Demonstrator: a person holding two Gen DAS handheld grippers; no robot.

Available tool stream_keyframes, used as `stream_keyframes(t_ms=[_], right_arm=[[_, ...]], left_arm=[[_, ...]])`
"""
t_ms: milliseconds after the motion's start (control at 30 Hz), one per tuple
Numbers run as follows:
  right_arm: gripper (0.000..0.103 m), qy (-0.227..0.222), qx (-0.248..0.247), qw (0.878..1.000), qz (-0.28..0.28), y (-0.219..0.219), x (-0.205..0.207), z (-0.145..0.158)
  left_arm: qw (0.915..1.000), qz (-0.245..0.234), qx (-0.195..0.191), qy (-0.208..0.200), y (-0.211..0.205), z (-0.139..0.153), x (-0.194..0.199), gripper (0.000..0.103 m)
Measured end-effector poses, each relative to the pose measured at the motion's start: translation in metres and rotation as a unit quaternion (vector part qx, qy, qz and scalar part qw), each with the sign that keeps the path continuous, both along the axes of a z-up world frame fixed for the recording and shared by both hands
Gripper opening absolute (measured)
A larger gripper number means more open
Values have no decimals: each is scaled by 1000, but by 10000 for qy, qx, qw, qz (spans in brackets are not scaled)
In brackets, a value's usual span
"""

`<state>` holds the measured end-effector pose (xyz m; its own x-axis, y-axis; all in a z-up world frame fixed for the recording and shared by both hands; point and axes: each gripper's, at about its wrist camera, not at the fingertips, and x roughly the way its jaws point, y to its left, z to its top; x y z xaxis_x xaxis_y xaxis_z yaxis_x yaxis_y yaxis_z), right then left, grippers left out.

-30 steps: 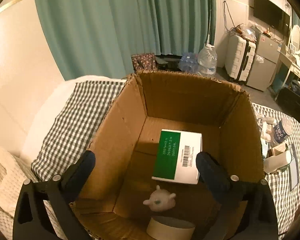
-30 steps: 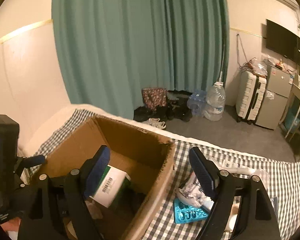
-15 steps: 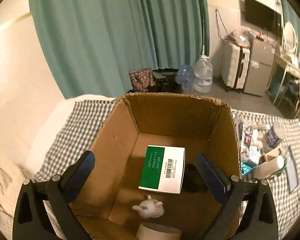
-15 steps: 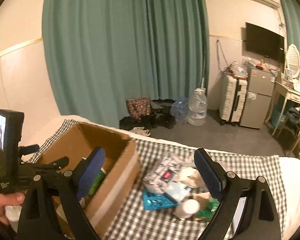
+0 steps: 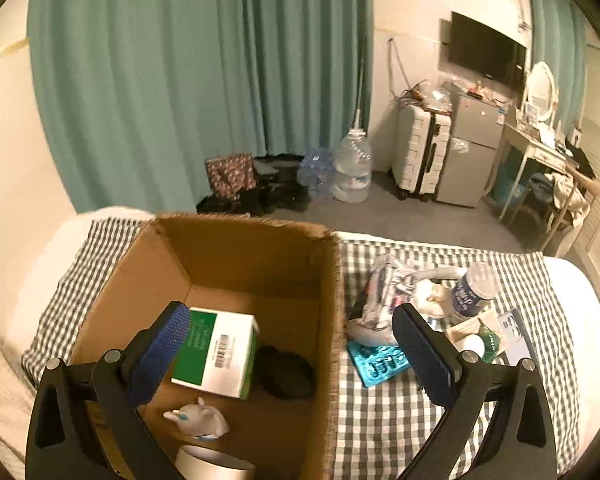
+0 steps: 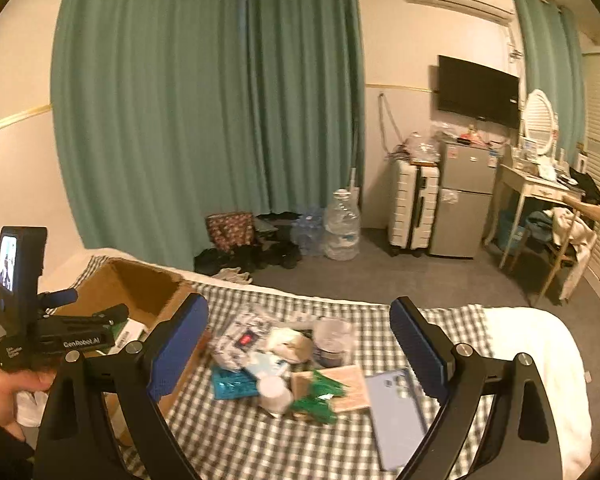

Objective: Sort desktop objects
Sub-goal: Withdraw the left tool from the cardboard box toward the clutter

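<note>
Unsorted pile on the checked bed cover, just right of cardboard box already holding a green-white carton. Between picks, apparently. Next: choose one piece, lower around it. Right gripper above pile, jaws just opened wide, empty. Left gripper straddling box wall, jaws apart, empty.

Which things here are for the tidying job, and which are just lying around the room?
For the job:
- brown cardboard box
- green-and-white carton inside it
- teal plastic tray
- white-capped bottle
- pale blue phone case

Just lying about:
- big clear water jug
- white ribbed suitcase
- black wall television
</note>
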<state>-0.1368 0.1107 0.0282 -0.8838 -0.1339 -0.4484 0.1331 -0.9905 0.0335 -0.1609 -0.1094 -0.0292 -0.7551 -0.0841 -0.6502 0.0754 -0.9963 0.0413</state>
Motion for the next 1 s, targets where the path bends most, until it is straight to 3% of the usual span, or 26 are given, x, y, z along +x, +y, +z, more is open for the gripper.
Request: stream_keyframes(t_ms=[267, 500, 1000], right_arm=[[93, 2, 49, 9996, -282, 45, 18, 6], [95, -52, 79, 9986, -515, 81, 28, 2], [96, -560, 161, 9962, -646, 120, 10, -46]], left_arm=[[9990, -300, -313, 128, 38, -1, 2, 103], [9964, -766, -275, 228, 69, 0, 4, 103], [9927, -1152, -344, -58, 115, -27, -8, 103]])
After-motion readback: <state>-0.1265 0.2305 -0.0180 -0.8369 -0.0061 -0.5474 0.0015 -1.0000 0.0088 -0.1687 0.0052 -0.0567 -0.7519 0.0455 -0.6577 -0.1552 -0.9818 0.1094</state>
